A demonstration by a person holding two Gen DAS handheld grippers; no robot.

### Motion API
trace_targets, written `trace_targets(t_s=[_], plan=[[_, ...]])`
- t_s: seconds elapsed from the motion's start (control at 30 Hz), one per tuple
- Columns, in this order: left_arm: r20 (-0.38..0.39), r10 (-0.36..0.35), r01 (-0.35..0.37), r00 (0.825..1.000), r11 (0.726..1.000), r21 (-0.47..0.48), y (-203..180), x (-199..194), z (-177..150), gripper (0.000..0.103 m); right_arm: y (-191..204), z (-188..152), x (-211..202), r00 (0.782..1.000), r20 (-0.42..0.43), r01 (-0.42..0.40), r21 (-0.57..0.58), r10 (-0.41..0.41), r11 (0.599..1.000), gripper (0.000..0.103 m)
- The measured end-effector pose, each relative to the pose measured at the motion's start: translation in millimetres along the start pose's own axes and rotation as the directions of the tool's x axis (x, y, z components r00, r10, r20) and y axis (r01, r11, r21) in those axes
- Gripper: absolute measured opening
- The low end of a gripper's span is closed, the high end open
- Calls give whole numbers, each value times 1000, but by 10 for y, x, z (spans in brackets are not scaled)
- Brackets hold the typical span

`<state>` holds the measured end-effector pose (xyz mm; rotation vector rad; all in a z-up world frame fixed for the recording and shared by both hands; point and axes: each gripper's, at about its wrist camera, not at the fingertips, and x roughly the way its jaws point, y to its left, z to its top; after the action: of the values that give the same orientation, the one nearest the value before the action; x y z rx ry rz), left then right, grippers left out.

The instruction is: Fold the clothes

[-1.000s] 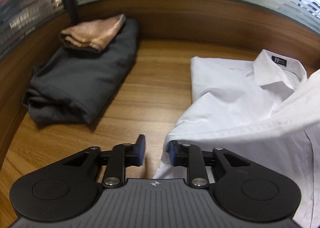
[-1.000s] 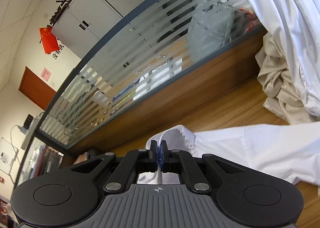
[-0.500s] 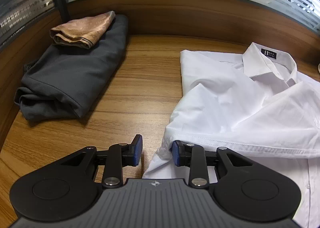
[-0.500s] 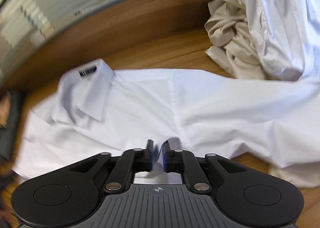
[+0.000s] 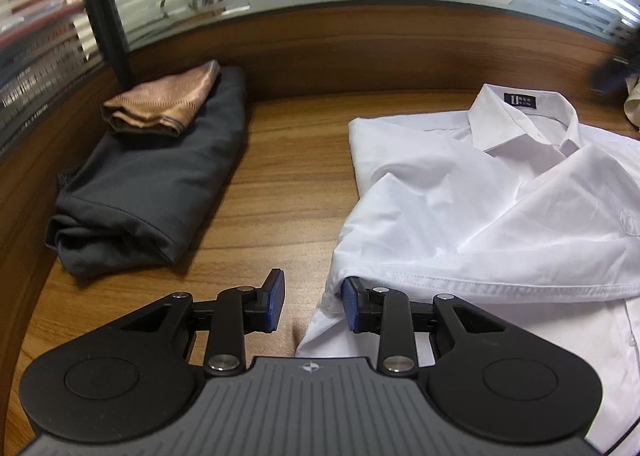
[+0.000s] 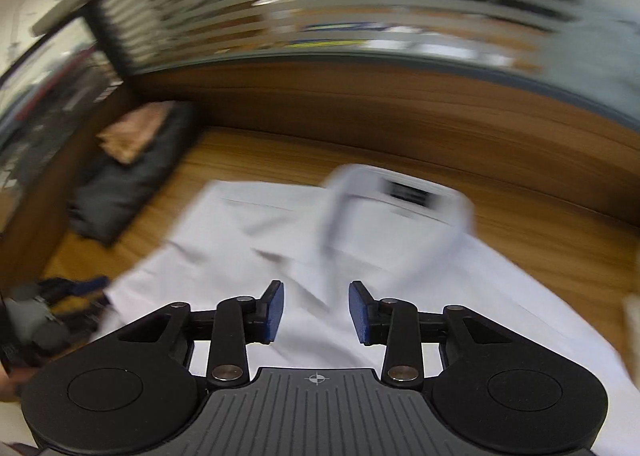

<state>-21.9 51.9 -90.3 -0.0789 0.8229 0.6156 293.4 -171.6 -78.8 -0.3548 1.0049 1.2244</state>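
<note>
Wooden table (image 5: 288, 176) carries a white shirt (image 5: 480, 192) lying collar-up on its right part, the shirt's lower right cut off by the frame, and a folded dark garment (image 5: 152, 184) with a tan cloth (image 5: 164, 104) on top at far left. Left gripper (image 5: 310, 302) stands spread, its right pad tucked under the shirt's hem, pinching nothing. Right gripper (image 6: 316, 310), jaws opening and empty, hangs over the shirt, whose collar is smeared by blur.
</note>
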Motion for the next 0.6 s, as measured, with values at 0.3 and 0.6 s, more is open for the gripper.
trace_targets(t_s=[0.3, 0.6], plan=[[-2, -37, 37, 999, 999, -28, 35, 27, -6, 24, 339, 640, 1084, 956, -175, -249, -72, 234, 966, 37], [10, -44, 44, 999, 998, -51, 10, -6, -39, 19, 379, 964, 1879, 871, -362, -390, -99, 332, 915, 37]])
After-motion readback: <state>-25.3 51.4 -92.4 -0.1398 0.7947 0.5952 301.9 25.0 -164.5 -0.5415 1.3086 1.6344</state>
